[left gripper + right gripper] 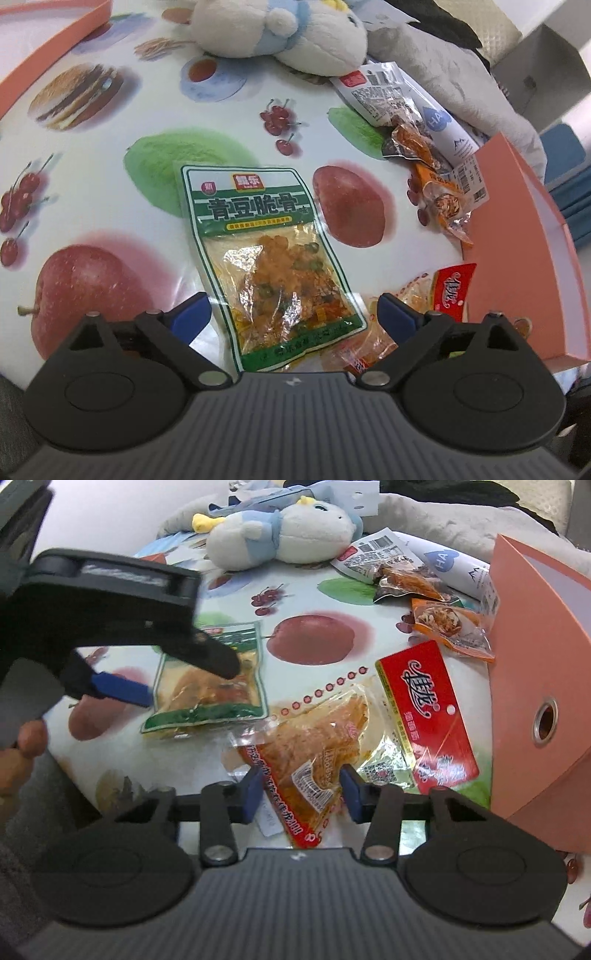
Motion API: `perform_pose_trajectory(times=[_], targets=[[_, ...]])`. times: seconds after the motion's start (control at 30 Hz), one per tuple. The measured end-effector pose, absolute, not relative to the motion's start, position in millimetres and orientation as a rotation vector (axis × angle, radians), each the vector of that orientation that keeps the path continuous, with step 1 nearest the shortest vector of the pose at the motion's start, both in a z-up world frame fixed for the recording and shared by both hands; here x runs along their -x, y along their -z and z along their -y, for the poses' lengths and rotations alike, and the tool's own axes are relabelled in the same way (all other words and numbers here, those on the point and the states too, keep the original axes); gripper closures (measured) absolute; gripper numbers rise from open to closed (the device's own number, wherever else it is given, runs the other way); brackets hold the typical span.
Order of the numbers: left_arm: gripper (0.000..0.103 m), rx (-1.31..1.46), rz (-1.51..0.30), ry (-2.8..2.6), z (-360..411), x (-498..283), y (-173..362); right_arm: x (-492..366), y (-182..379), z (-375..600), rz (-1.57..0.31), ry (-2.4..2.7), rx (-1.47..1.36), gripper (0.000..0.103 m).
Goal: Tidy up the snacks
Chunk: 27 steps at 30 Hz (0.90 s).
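Green snack packet (271,266) lies flat on the bench (110,155) — long axis pointing away, between the wide-open left claw (291,314); right claw (303,794) half-closed astride the orange packet (314,753) — contact unclear.

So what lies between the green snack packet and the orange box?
In the right wrist view, the clear packet of orange snack and the red-label packet lie between the green snack packet and the orange box.
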<state>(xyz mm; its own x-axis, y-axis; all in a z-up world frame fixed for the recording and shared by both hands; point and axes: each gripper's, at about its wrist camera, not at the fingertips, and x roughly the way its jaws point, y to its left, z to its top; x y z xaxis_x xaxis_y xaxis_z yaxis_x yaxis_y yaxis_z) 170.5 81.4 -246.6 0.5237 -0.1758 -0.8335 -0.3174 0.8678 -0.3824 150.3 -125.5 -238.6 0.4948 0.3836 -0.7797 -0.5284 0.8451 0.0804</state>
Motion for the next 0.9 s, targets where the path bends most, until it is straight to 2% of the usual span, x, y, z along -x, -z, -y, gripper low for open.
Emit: perform_pose_trajectory(times=[0.37, 0.9], targets=[[0.006, 0.253, -1.064, -0.162, -44, -189, 255, -151, 239, 127, -0.894, -0.569, 0.171, 0.059], [0.030, 0.135, -1.012, -0.141, -35, -171, 252, -150, 235, 134, -0.903, -0.536, 0.118, 0.064]])
